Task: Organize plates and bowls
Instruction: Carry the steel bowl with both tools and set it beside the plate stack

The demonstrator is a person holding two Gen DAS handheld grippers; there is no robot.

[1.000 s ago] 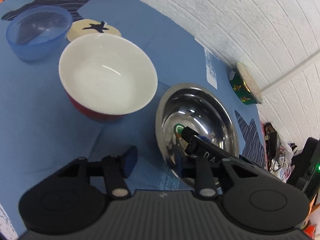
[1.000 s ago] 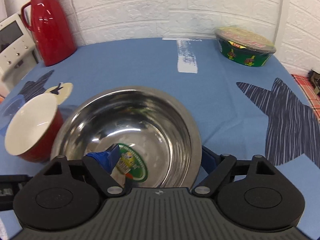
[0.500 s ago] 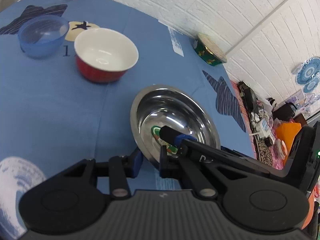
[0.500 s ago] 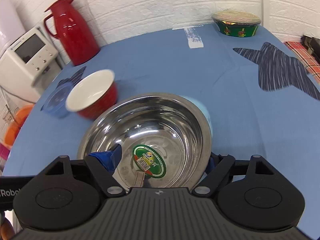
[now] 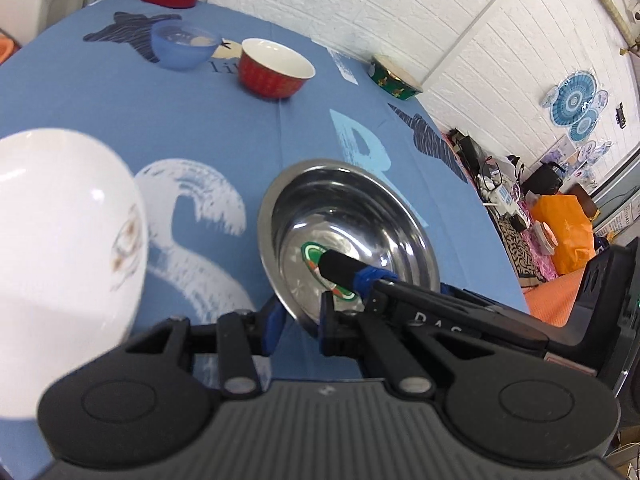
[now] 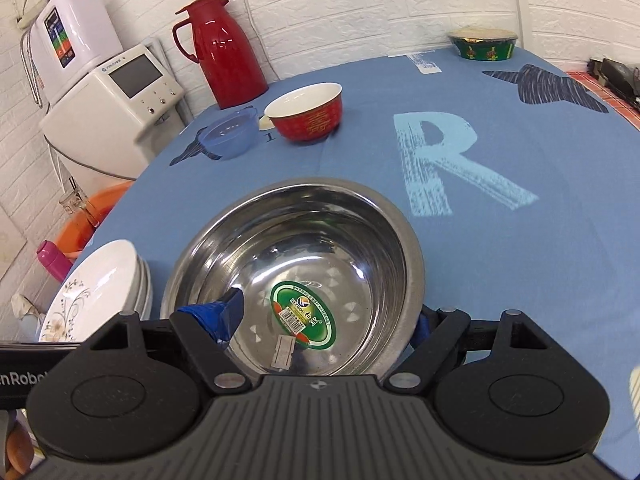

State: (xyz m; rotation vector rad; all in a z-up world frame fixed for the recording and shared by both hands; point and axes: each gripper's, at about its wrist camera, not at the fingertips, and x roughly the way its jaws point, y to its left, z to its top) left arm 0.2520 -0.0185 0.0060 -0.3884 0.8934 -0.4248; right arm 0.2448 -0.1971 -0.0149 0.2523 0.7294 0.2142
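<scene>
Both tongs, left [image 5: 298,326] and right [image 6: 326,322], pinch the shiny, green-stickered steel bowl's [image 6: 360,220] near rim.

Shiny steel bowl with green sticker [image 6: 304,264] has been carried back from the red ceramic bowl with white inside [image 6: 306,116]: it sat just beside the red bowl 1.0 s ago, now well apart from it, with the printed pale "R" on the blue tablecloth [image 6: 440,160] uncovered between. Left gripper [image 5: 298,322] narrowed onto the steel bowl's near rim. Stack of white floral plates [image 6: 100,292] has come into view, far from the red bowl, just beside the steel bowl.
</scene>
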